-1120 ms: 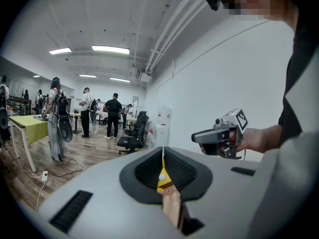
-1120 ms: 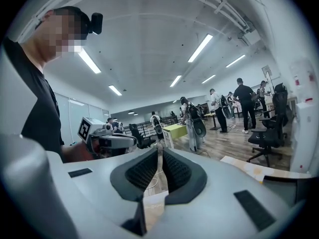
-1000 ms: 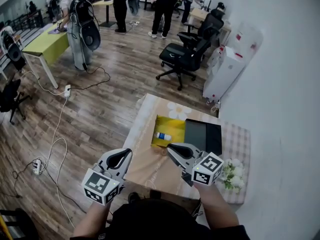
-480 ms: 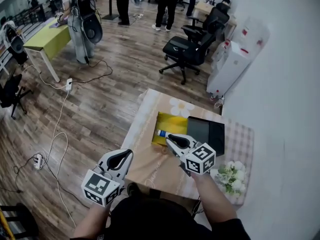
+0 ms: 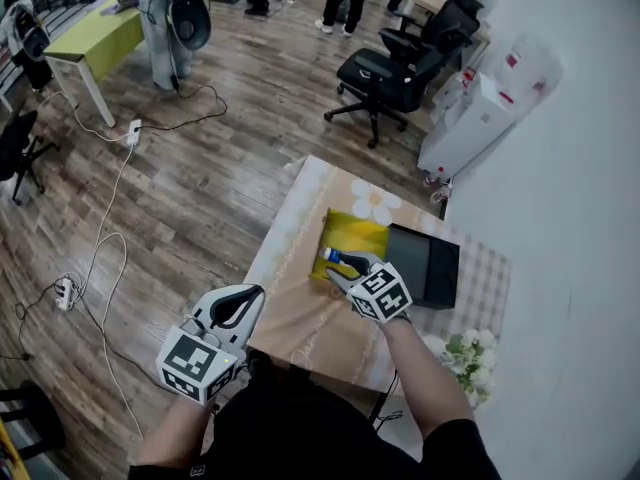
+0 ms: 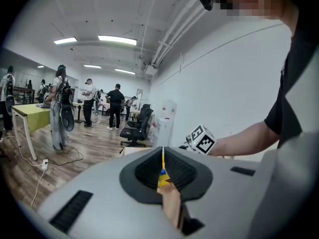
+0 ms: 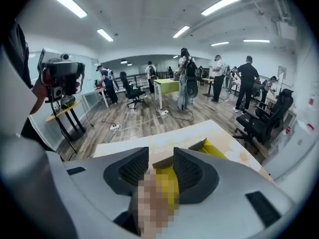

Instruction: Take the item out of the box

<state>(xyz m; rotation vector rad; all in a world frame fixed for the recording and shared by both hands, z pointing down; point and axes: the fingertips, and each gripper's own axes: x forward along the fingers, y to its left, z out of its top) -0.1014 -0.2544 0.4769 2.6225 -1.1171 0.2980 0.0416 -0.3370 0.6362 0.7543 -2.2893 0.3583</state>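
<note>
An open box with a yellow lining (image 5: 356,238) lies on the small table (image 5: 300,318), and its black lid (image 5: 427,264) lies to its right. A small white bottle with a blue cap (image 5: 334,257) rests in the box's near end. My right gripper (image 5: 342,267) hangs over the box's near edge, just short of the bottle. Its jaws have just been opening and stand apart; in the right gripper view (image 7: 160,157) only the yellow box (image 7: 213,150) shows through the gap. My left gripper (image 5: 243,298) is shut and empty off the table's left side, its jaws (image 6: 163,152) meeting in a thin slit.
A bunch of white flowers (image 5: 468,354) sits on the table's near right corner. A white wall runs along the right. Behind the table stand a black office chair (image 5: 392,74) and a white dispenser (image 5: 478,118). Cables (image 5: 100,258) trail over the wooden floor at left.
My right gripper has moved forward and down to the box's near edge and its jaws have opened. The left gripper has sunk slightly and stays shut.
</note>
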